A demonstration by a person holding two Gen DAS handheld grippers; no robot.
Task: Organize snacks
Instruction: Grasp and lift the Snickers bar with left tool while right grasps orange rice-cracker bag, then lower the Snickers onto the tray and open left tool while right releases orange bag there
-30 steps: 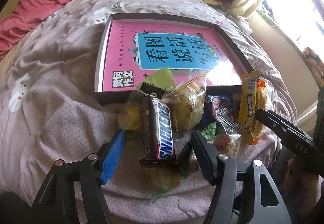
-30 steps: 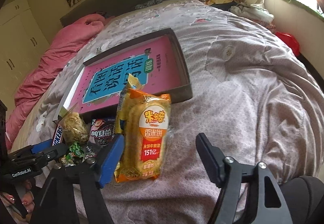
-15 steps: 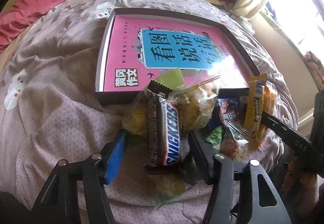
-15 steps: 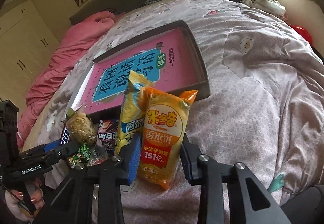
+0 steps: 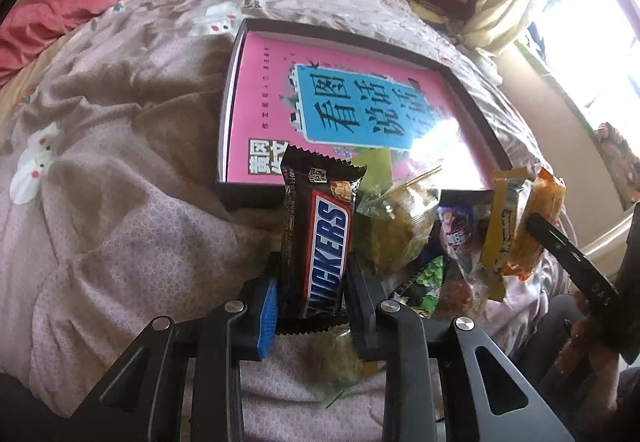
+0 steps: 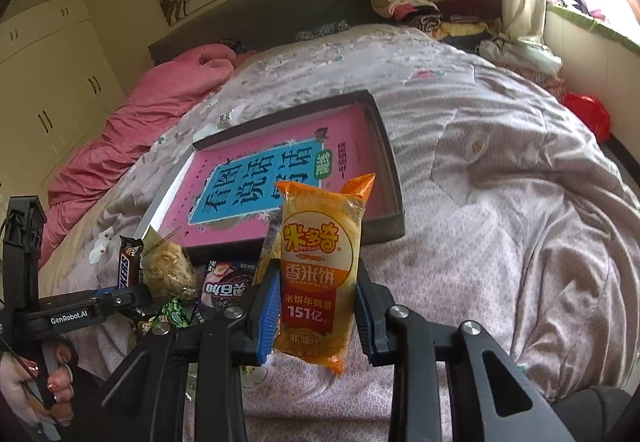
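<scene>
In the left wrist view my left gripper has its jaws closing, pads pressed on the lower half of a brown Snickers bar that stands up from the quilt. In the right wrist view my right gripper has its jaws closing on an orange rice cracker packet, lifted upright with a pad on each side. The other snacks lie in a pile between the two: a clear packet of crumbly cake, a yellow packet, a dark packet and a green candy.
A shallow dark box holding a pink book lies on the quilt just beyond the pile. The bed carries a pink blanket at the far left. Folded clothes are stacked by the window.
Both pairs of jaws have come together, the left on the Snickers bar and the right on the orange packet. Both snacks now stand up off the quilt.
</scene>
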